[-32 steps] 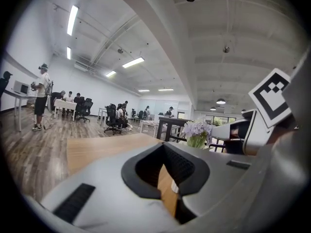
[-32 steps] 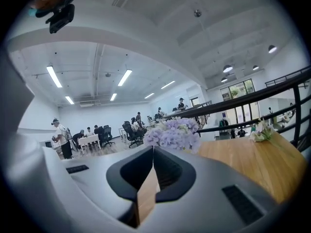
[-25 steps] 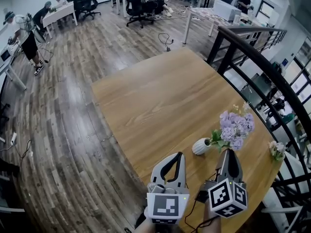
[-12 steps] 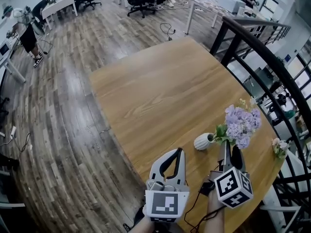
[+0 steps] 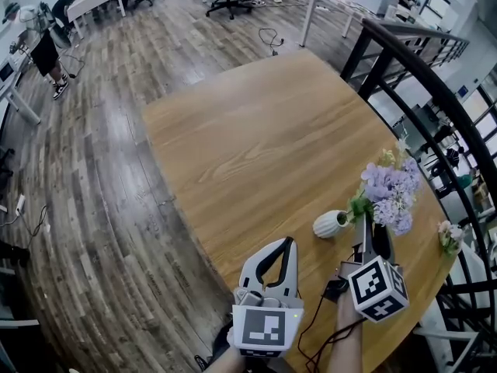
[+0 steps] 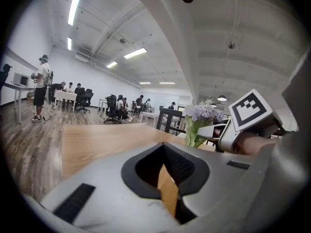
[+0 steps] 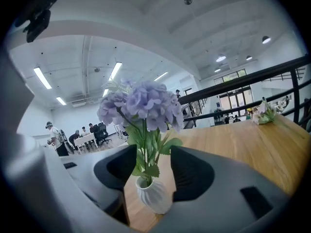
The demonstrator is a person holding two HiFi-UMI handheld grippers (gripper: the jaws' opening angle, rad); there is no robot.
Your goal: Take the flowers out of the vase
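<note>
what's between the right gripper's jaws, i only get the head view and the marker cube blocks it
observer: The right gripper view shows the right gripper with its jaws apart, just opened. The stems of the flowers rise from the vase in the gap, and no pad presses on them.
operator: is the vase upright, looks tipped from up here
observer: It's upright. It is white and ribbed, and it stands on the table.
operator: and the other one
observer: The left gripper view shows the left gripper with its jaws together and nothing held. Only table wood shows through its loop.
</note>
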